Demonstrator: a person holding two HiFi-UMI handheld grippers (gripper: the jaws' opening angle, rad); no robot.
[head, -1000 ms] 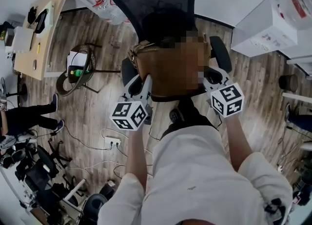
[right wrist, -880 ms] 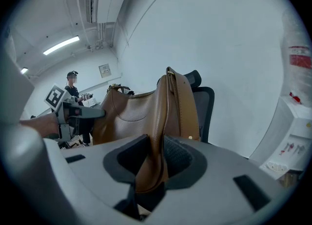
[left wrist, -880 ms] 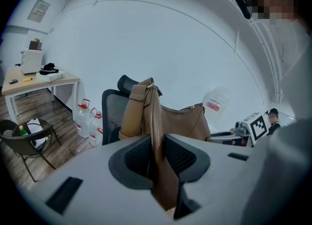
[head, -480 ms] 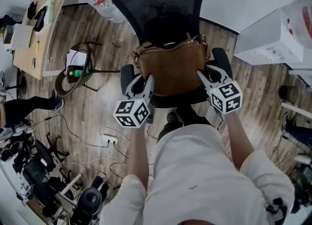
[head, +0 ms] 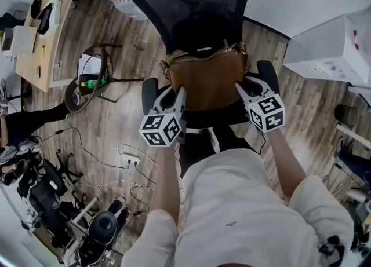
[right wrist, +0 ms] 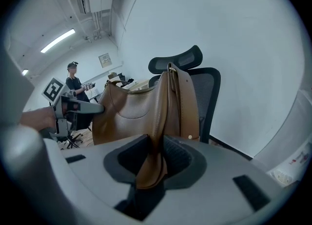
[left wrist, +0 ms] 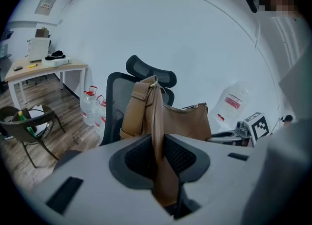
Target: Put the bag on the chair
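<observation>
left gripper (head: 175,94) jaws narrow, clamped on the left end of the tan leather handbag (head: 206,77); in the left gripper view a flat strip of the leather is pinched between both pads (left wrist: 179,156). right gripper (head: 241,87) same story on the bag's right end, jaws narrow with a fold of leather squeezed between them in the right gripper view. bag hangs upright between the two grippers, over the seat of the black mesh-back office chair (head: 191,5), between its armrests (head: 149,93) and just in front of the backrest; can't tell if the base is touching the seat. bag top runs closed along the zip, contents not visible. brown round-backed chair (head: 73,99) off to the left has a green bottle (head: 88,84) lying on its seat. count: 2 grippers, 1 bag, 1 office chair, 3 clear water jugs (left wrist: 89,107) in the left gripper view (two beside the office chair, one on its far side), 1 white cardboard box (head: 327,51) to the right, 1 wooden desk (head: 40,34) top left
</observation>
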